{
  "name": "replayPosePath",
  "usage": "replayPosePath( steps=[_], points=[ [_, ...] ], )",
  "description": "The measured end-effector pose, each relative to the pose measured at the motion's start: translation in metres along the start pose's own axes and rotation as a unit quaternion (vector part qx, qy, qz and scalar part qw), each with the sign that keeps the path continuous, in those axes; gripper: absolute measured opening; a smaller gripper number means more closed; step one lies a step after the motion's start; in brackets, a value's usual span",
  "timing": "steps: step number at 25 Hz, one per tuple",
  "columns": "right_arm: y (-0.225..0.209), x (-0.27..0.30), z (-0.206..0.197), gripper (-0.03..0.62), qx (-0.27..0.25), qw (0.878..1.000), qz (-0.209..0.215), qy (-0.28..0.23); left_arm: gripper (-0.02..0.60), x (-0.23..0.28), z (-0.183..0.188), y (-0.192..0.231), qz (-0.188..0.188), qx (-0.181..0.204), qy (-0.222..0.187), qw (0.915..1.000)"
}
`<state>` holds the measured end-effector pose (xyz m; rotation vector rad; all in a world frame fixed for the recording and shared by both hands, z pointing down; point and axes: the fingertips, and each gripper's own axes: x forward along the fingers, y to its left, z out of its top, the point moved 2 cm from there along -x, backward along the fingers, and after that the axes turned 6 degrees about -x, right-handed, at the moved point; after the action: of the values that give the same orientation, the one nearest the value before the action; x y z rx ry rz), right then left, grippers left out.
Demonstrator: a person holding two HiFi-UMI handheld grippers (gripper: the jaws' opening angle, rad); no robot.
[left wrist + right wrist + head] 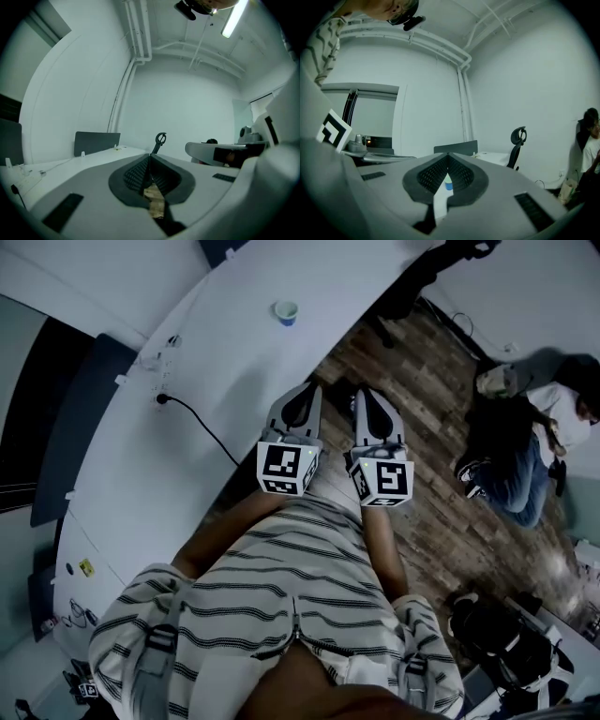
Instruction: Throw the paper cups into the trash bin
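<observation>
**Tongs.** Left tongs (151, 155): jaws together, tips meeting, nothing between them. Right tongs (448, 155): jaws likewise together and empty (the slit below the tips shows only what lies beyond). In the head view both are held level and side by side at the desk's edge.

**Surface.** The desk (187, 437) is white, long and curved. A black cable (202, 426) trails across it. A dark partition panel (96, 143) stands at the desk's far side.

**Room.** The floor (441, 521) is wood plank, the walls are white, and pipes run along the ceiling beside a strip light (233, 18). A black office chair (516, 140) stands by the desk. A person (516, 460) sits low on the floor to the right.

**Containers.** One blue-banded paper cup (286, 312) stands upright on the desk ahead of the tongs, well apart from both. Its contents cannot be judged.
</observation>
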<state>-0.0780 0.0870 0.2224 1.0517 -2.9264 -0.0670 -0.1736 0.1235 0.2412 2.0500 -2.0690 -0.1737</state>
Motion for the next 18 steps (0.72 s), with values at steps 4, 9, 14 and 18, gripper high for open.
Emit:
replayPosePath(
  steps=[4, 9, 14, 18],
  points=[
    [-0.004, 0.038, 0.003, 0.011, 0.003, 1.0, -0.005, -0.001, 0.026, 0.026, 0.011, 0.027, -0.003, 0.0, 0.0, 1.0],
    [-0.003, 0.078, 0.001, 0.011, 0.001, 1.0, -0.001, 0.001, 0.026, 0.053, 0.016, 0.056, 0.0, 0.002, -0.002, 1.0],
    [-0.013, 0.104, -0.003, 0.011, 0.0, 1.0, 0.007, 0.008, 0.026, 0.075, 0.014, 0.068, 0.007, 0.005, 0.003, 1.0],
    [-0.018, 0.112, -0.004, 0.011, 0.006, 1.0, 0.031, 0.001, 0.026, 0.082, 0.009, 0.069, 0.025, 0.006, 0.009, 0.9996]
  ],
)
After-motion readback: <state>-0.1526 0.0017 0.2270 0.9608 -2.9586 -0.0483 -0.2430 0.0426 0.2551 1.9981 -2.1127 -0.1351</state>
